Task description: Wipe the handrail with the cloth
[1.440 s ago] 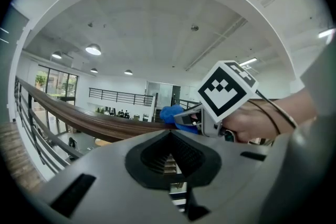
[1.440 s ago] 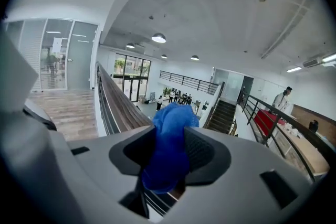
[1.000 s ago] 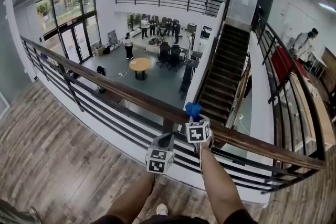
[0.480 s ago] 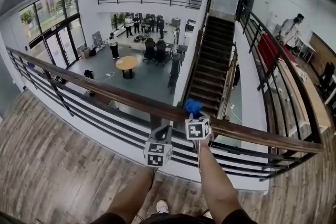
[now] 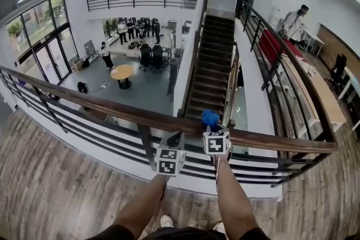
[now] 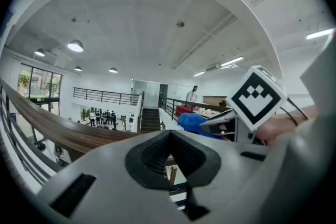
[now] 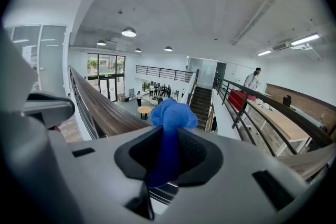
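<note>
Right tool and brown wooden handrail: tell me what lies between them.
The bunched blue cloth, clamped in the right tool, lies between it and the brown wooden handrail; the head view shows this best.

Left gripper (image 5: 176,139) jaws together; right gripper (image 5: 211,126) jaws clamp cloth (image 5: 210,117)

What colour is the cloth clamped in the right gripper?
Bright blue. The bunched fabric cloth shows best in the right gripper view.

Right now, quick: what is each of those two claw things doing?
Left gripper: shut, nothing between its jaws.
Right gripper: shut on the blue cloth.
</note>
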